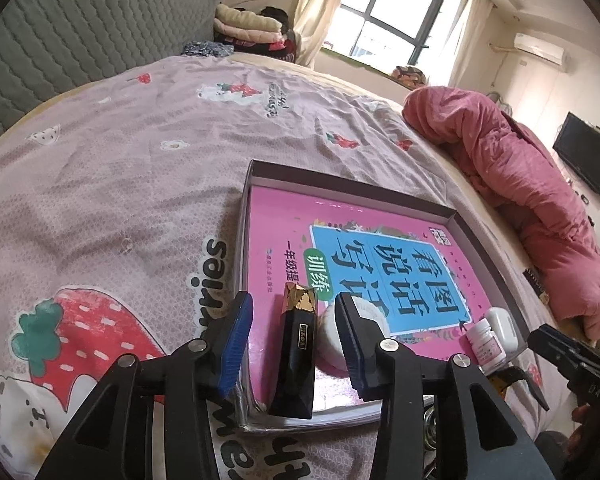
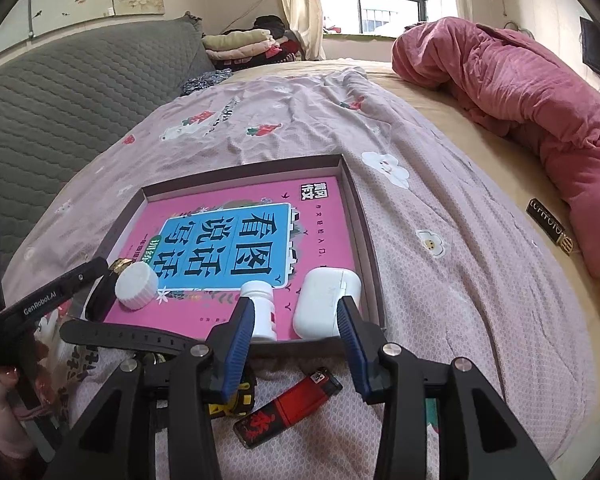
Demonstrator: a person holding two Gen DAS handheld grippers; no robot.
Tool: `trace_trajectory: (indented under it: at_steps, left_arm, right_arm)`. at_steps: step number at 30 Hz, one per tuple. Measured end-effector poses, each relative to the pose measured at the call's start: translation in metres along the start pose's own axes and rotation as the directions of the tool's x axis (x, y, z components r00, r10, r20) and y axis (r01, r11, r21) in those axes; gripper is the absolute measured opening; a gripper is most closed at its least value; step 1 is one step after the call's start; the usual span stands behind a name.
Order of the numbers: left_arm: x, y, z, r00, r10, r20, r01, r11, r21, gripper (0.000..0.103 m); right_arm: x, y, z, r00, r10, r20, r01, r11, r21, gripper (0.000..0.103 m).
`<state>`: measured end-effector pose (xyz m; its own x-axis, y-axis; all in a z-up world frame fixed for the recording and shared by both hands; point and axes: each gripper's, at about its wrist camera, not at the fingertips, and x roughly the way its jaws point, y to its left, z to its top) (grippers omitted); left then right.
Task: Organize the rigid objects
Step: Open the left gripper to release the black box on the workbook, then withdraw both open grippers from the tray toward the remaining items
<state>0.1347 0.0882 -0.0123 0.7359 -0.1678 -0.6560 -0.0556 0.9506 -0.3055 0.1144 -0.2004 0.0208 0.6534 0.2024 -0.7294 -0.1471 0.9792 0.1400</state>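
1. Closest in, the left gripper [image 1: 294,330] hangs with its jaws spread wide and nothing between the pads, straddling the black and gold tube [image 1: 296,354] at the near edge of the box [image 1: 482,236]
2. Over on the other side, the right gripper [image 2: 296,330] is just as slack, released and empty, poised above the box's near rim
3. Biggest item in play: the pink book [image 2: 236,236] lying flat inside the box, covering most of the floor, everything else resting on top of it
4. Next down, the white earbud case [image 2: 326,304] in the near right corner, smooth and rounded, likely slippery, so I'd pinch across its flat sides
5. The white bottle [image 2: 260,312] lies just beside it, light and hard, best taken around the body
6. The round white jar [image 2: 137,286] sits near the left edge beside the tube
7. Outside the box on the bedspread [image 2: 440,280]: a black watch strap [image 2: 132,336], a red lighter [image 2: 290,406], and a yellow tape measure [image 2: 240,398] half hidden under the gripper
8. That lighter looks stiff and narrow, light to lift, so grip it across the short sides
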Motion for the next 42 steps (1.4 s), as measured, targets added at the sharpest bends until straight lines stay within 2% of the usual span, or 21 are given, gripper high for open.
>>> trace_trajectory:
  at_steps: [10,14,21,24,31,35,42]
  left_arm:
    - [-0.015,-0.001,0.0,0.999,0.022,0.047,-0.023,1.0,0.016,0.045]
    - [-0.022,-0.003,-0.002,0.998,0.027,0.058,-0.029,0.999,0.029,0.053]
    - [-0.036,-0.01,-0.009,0.996,0.044,0.073,-0.048,0.997,0.061,0.054]
    - [-0.041,-0.013,-0.013,0.996,0.048,0.071,-0.053,0.997,0.065,0.057]
    - [-0.053,-0.035,-0.022,0.995,0.055,0.08,-0.066,0.988,0.138,0.059]
    - [-0.062,-0.044,-0.027,0.995,0.053,0.09,-0.067,0.985,0.16,0.064]
    - [-0.074,-0.053,-0.033,0.994,0.056,0.098,-0.073,0.981,0.178,0.065]
  right_arm:
    - [-0.009,-0.001,-0.003,1.0,0.008,0.004,-0.008,1.0,0.001,0.043]
    - [-0.015,-0.001,-0.002,1.0,0.013,0.013,-0.013,1.0,0.001,0.043]
    - [-0.025,-0.003,-0.005,0.999,0.014,0.032,-0.014,1.0,0.006,0.043]
    - [-0.03,-0.005,-0.005,0.999,0.016,0.038,-0.016,1.0,0.008,0.043]
    - [-0.043,-0.015,-0.005,0.997,0.019,0.07,-0.021,0.999,0.037,0.043]
    - [-0.049,-0.018,-0.006,0.996,0.021,0.083,-0.025,0.999,0.046,0.05]
    - [-0.055,-0.016,-0.006,0.995,0.035,0.095,-0.04,0.998,0.045,0.05]
